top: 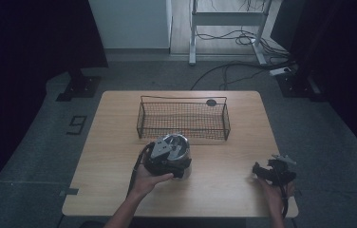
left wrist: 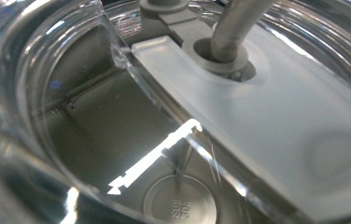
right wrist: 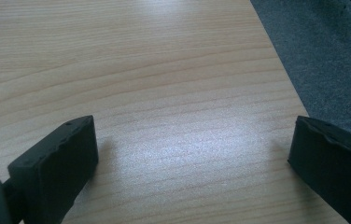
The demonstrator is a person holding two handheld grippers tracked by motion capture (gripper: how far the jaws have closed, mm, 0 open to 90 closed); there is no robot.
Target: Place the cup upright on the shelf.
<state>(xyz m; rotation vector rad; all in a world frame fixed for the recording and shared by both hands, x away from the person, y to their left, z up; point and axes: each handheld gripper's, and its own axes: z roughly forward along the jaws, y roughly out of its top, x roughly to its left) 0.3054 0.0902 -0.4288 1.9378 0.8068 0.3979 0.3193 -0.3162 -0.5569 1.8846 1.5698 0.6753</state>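
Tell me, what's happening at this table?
A person holds a gripper in each hand. The left gripper is at a shiny metal cup with a clear lid, just in front of a wire basket. Whether it grips the cup is hard to tell. The right gripper rests open on the wooden table, holding nothing.

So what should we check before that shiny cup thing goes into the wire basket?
1. Left gripper on the steel tumbler: it sits right at it, but whether the pads press cannot tell.
2. Tumbler's clear lid in place: ok, seen close in the left gripper view.
3. Wire basket has room: ok, one small dark round piece at its back rim.
4. Path from tumbler to basket: ok, basket directly behind it.
5. Right gripper out of the way: ok, jaws open over bare table.
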